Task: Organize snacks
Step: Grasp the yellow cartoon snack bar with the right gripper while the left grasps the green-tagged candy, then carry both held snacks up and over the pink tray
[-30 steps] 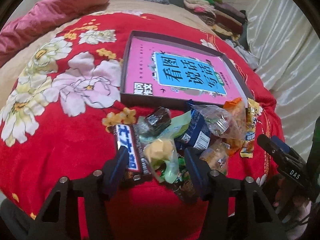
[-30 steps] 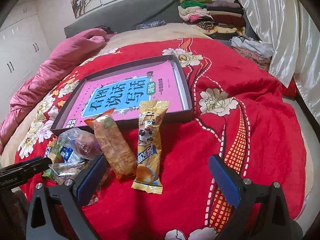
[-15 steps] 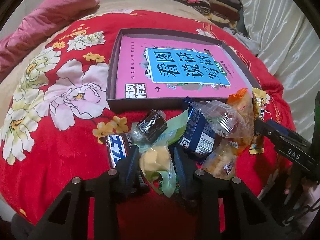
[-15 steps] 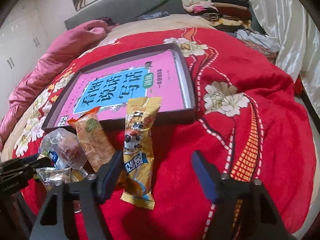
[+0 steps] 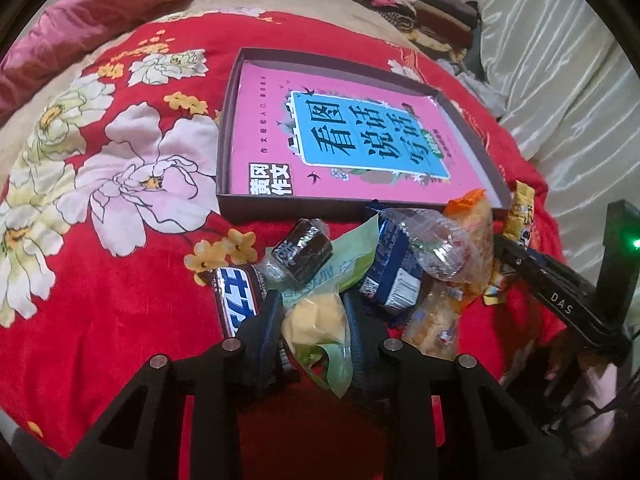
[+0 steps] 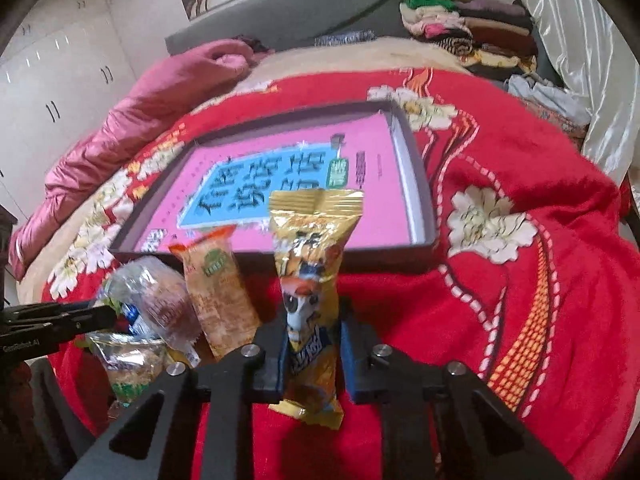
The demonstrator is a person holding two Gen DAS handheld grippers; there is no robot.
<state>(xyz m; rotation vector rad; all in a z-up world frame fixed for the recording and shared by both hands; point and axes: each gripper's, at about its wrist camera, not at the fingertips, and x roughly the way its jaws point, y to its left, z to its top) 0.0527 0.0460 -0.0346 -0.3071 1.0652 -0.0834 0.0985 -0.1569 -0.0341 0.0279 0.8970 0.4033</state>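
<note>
Left tongs (image 5: 313, 322) just closed, pinching green snack bag (image 5: 320, 320); right tongs (image 6: 312, 344) just closed, pinching yellow snack packet (image 6: 310, 280). Tray (image 6: 420, 184) beyond.

Snacks (image 5: 384, 272), tray (image 5: 360, 202) on red blanket (image 5: 120, 300)
</note>
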